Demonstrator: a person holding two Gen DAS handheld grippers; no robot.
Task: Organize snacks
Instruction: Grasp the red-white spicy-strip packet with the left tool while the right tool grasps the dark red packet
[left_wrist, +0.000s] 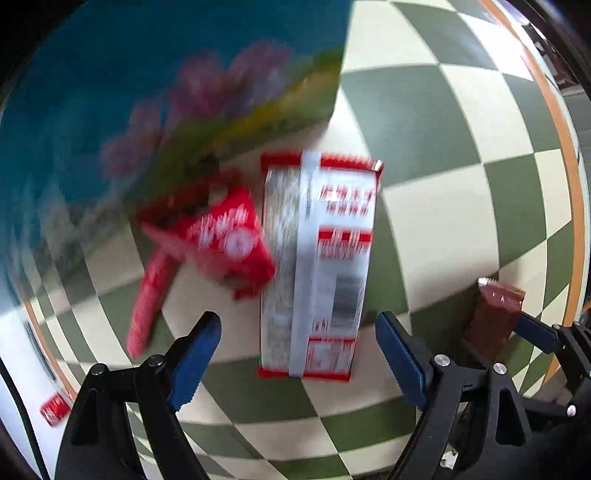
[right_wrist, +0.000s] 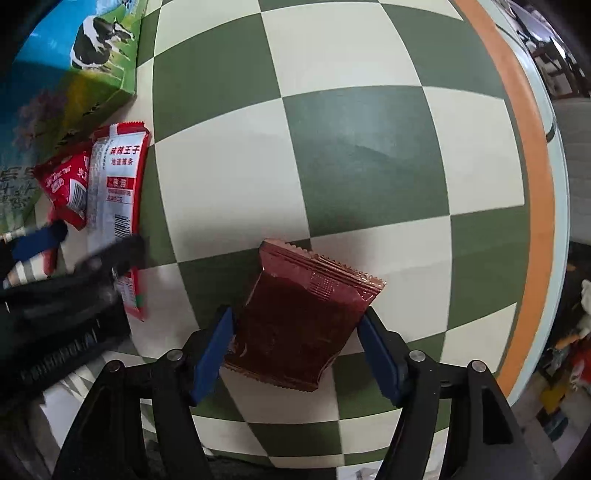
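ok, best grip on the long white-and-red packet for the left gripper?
Across its narrow width near the close end, coming along its length as the left gripper already does. The white-and-red packet lies flat between the open jaws, a red packet touching its left edge farther up.

The left gripper (left_wrist: 297, 358) is held open above a green-and-cream checkered table (left_wrist: 436, 221), its blue pads apart. Between and beyond them a red-and-white snack packet (left_wrist: 321, 266) is laid lengthwise. Left of it, red packets (left_wrist: 225, 240) are blurred beside a blue carton (left_wrist: 147, 103). At the near right, a brown packet (left_wrist: 495, 317) is gripped between the pads of the right gripper (left_wrist: 517, 328).
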